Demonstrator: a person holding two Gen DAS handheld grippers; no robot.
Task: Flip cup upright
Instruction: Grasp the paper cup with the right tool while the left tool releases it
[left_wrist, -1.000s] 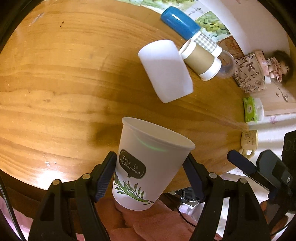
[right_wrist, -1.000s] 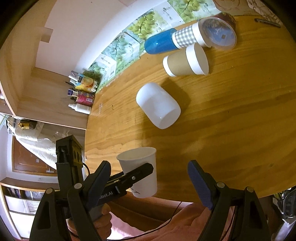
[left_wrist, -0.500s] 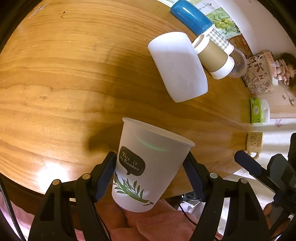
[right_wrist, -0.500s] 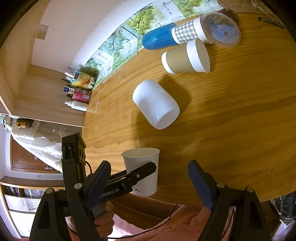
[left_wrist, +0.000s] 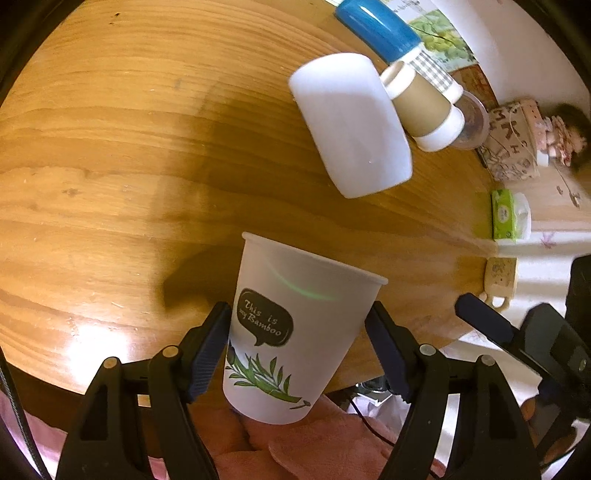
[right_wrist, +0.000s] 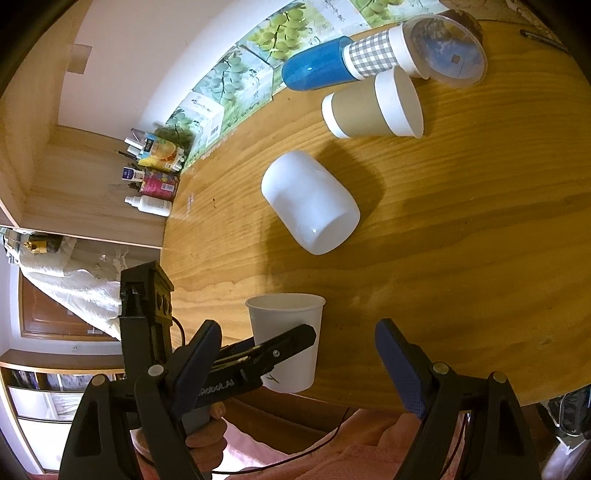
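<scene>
We held the paper cup (left_wrist: 295, 328) in our left gripper (left_wrist: 299, 347), its two pads pressed against the cup's sides about halfway down, mouth pointing up and only slightly tilted. Over the last second the grip itself did not alter; what moved was the view past it. The white tumbler (left_wrist: 351, 122) lying on its side, the brown sleeved cup (left_wrist: 421, 107) and the blue bottle (left_wrist: 380, 29) all slid closer and grew larger in the left wrist view, so we had carried the cup forward over the near edge of the wooden table (left_wrist: 110, 147). In the right wrist view the cup's base (right_wrist: 288, 384) hung at the table's front edge, with pink cloth below it (whether the base touched the wood we could not tell).

Our right gripper (right_wrist: 299, 365) stood wide apart with nothing between its pads, held back near our lap, and it showed no change.

We judged the flip itself essentially finished: the cup was already mouth up, and the forward travel suggested placing was the step in hand. What remained, as we read it, was lowering the cup level onto bare wood, short of the tumbler, and then releasing the pads without tipping so light a cup.
</scene>
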